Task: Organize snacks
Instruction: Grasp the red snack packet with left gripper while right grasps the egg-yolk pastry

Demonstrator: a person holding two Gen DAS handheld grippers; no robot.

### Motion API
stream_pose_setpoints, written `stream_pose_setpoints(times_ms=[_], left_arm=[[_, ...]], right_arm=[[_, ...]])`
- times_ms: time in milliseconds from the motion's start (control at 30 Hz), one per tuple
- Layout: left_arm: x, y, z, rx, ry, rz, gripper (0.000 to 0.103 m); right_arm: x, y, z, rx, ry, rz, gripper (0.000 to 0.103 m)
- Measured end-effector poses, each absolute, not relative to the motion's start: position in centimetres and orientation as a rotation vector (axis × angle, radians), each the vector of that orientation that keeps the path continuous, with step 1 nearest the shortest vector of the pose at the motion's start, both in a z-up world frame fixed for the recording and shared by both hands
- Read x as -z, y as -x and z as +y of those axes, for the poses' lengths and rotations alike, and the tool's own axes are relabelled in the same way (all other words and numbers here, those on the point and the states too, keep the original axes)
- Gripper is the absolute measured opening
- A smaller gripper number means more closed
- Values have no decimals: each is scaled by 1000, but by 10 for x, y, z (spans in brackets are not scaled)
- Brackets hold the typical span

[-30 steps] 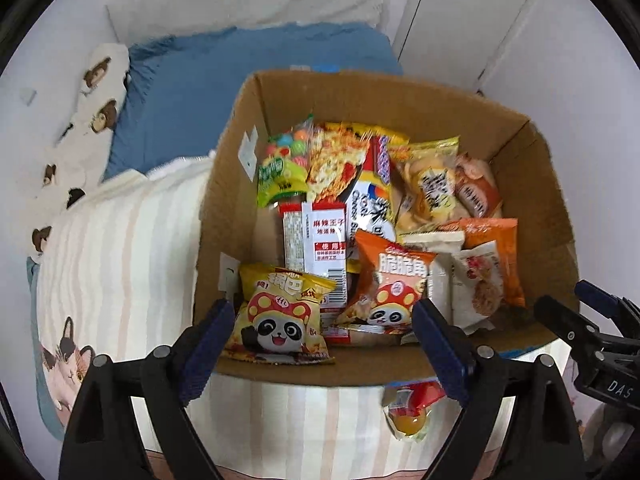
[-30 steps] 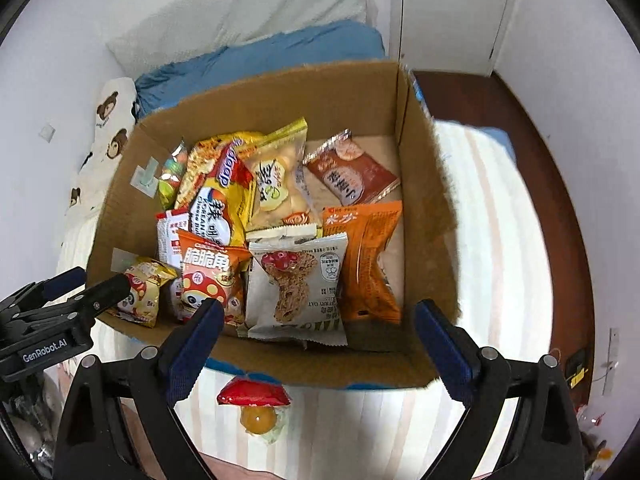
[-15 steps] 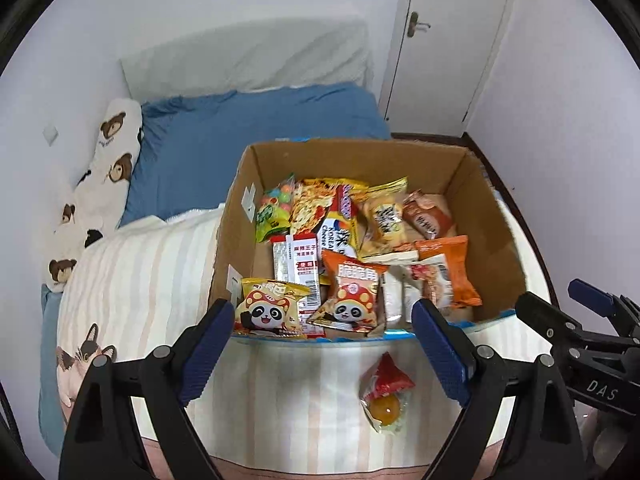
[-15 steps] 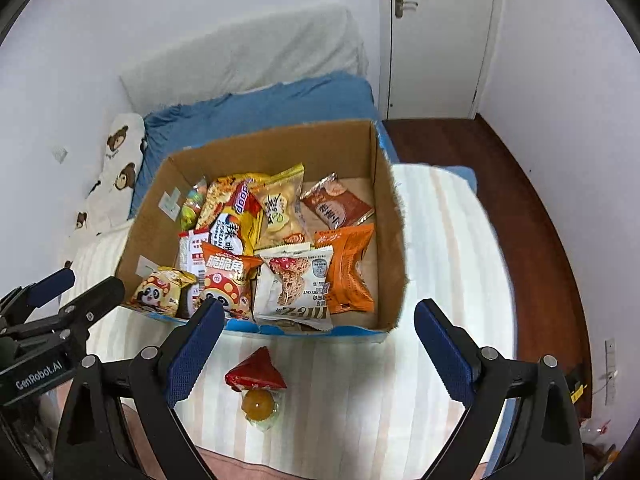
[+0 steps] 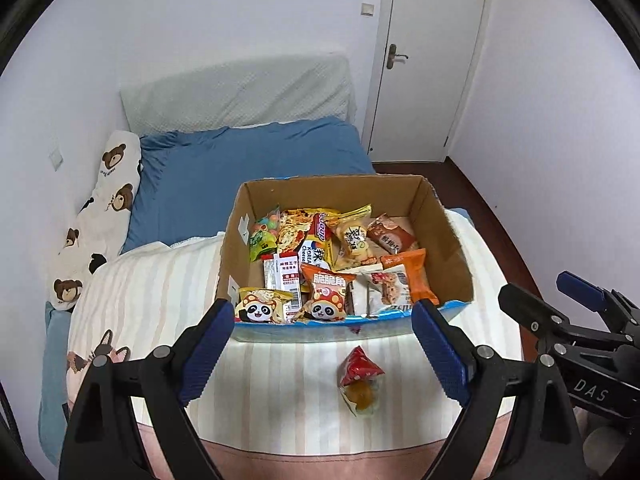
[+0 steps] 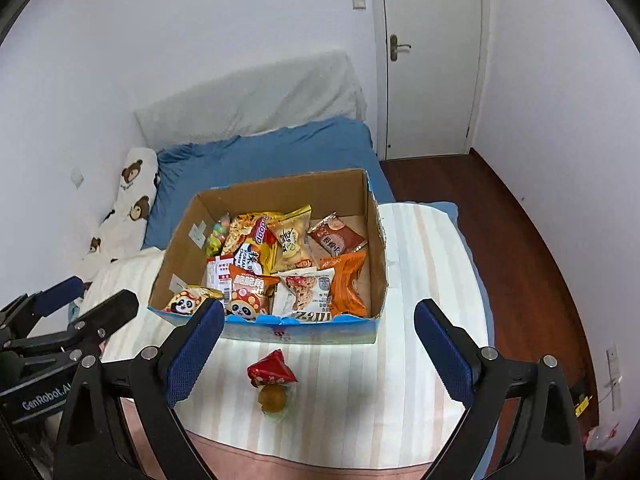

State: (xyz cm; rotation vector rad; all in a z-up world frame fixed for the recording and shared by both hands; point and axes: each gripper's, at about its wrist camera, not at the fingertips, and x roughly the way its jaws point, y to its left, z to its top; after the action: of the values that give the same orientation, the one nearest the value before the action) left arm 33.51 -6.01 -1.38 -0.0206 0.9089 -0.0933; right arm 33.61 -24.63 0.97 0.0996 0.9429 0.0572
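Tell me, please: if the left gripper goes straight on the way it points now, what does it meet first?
Probably the near wall of the cardboard box, though depth is unclear. The left gripper is open and empty.

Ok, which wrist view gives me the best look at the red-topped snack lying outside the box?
The right wrist view: the red-topped snack lies between the open fingers, whole and well inside the picture, on the striped blanket. The left wrist view shows it whole too, only right of centre.

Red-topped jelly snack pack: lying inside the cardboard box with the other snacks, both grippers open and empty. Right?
Not inside. The red-topped jelly snack pack lies on the striped blanket in front of the cardboard box, as the right wrist view shows. The left gripper and right gripper are open and empty.
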Motion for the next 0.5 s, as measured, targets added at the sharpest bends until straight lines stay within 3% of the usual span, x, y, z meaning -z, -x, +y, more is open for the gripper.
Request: stream_pose_setpoints(times_ms=[267, 500], left_arm=[[15, -321, -61, 74, 21, 909, 91], [65, -320, -43, -90, -34, 960, 91]], right_arm=[[-11, -321, -252, -80, -153, 952, 98], [64, -328, -238, -188, -231, 1143, 98]])
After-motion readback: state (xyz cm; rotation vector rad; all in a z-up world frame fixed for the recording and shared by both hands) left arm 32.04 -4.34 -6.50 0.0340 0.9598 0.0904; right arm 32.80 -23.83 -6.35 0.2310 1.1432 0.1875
